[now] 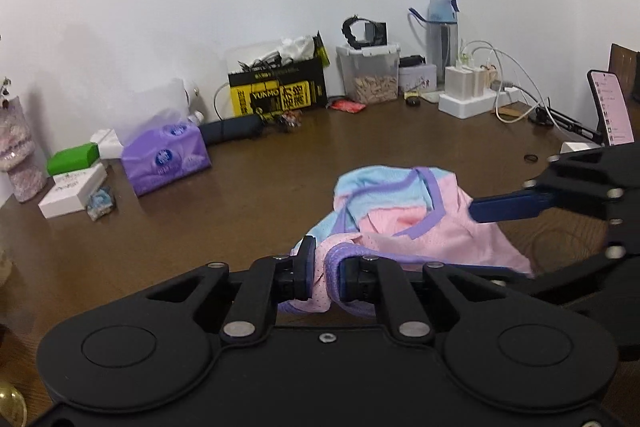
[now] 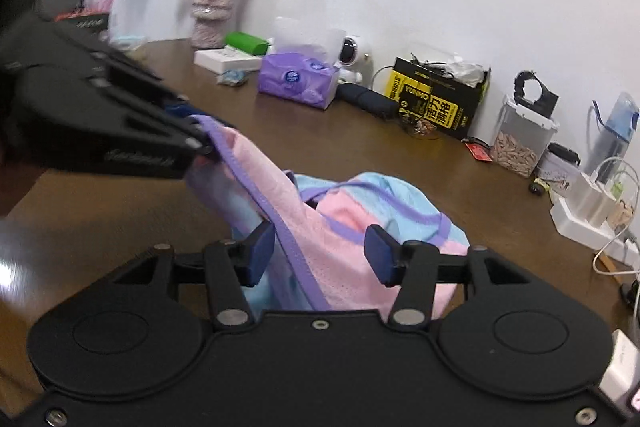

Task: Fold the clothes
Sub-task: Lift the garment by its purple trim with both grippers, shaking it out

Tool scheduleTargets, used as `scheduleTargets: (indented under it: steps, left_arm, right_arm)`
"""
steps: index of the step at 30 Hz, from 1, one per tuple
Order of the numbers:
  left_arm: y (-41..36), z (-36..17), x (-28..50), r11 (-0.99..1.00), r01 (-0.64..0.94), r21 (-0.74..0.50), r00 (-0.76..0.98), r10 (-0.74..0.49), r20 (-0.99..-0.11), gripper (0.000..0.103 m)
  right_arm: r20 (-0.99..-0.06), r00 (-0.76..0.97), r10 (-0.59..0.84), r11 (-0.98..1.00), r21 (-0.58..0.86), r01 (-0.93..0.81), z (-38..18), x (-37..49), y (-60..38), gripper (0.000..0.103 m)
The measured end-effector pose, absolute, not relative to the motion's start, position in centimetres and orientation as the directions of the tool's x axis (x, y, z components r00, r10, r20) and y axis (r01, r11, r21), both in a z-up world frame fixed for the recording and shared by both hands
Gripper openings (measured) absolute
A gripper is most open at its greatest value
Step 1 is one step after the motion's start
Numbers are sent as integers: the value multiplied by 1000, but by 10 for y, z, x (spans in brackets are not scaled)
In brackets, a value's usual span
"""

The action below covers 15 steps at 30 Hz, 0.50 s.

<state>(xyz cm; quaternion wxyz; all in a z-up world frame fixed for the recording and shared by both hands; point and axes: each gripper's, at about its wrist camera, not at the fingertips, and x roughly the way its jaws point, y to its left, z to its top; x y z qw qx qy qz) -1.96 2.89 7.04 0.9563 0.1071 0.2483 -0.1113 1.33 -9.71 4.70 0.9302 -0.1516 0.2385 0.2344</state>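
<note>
A pink and light-blue mesh garment (image 1: 440,231) with purple trim lies bunched on the brown table (image 1: 240,195). My left gripper (image 1: 326,273) is shut on a purple-edged fold at the garment's near side and holds that part raised. In the right wrist view the left gripper (image 2: 204,147) comes in from the upper left, pinching the purple hem, and the garment (image 2: 400,195) slopes down from it. My right gripper (image 2: 320,253) is open, its blue pads either side of the pink cloth without clamping it. From the left wrist view the right gripper (image 1: 480,239) reaches in from the right.
Along the back wall stand a purple tissue pack (image 1: 166,155), a yellow-black box (image 1: 280,87), a clear container (image 1: 368,75), a water bottle (image 1: 442,27) and a power strip with chargers (image 1: 468,99). A phone on a stand (image 1: 610,111) is at right. A flower vase (image 2: 212,11) stands far left.
</note>
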Motion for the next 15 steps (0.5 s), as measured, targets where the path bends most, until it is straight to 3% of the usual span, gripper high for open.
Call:
scheduleTargets:
  steps: [5, 8, 9, 10, 11, 12, 15]
  left_arm:
    - [37, 84, -24, 965, 225, 137, 876, -139, -461, 11]
    - [36, 91, -20, 965, 225, 138, 885, -143, -444, 11]
    - [36, 94, -19, 965, 225, 138, 887, -144, -438, 11]
    - [36, 96, -18, 964, 225, 138, 890, -146, -432, 11]
    - [36, 99, -16, 964, 225, 138, 892, -147, -427, 11]
    - [35, 101, -15, 964, 225, 138, 895, -148, -421, 11]
    - [38, 135, -15, 962, 224, 155, 922, -158, -355, 11]
  right_arm:
    - [-561, 797, 223, 867, -259, -425, 28, 19, -96, 57]
    - [-604, 780, 164, 898, -235, -371, 18, 18, -117, 57]
    - [-613, 776, 148, 909, -224, -351, 16, 17, -125, 48]
    - [-609, 779, 148, 919, -207, -336, 19, 15, -132, 22]
    - [-604, 783, 148, 927, -192, -323, 21, 13, -137, 8]
    - [-590, 793, 149, 932, -184, -312, 27, 11, -141, 3]
    - [-506, 851, 143, 936, -209, -282, 64, 8, -150, 3]
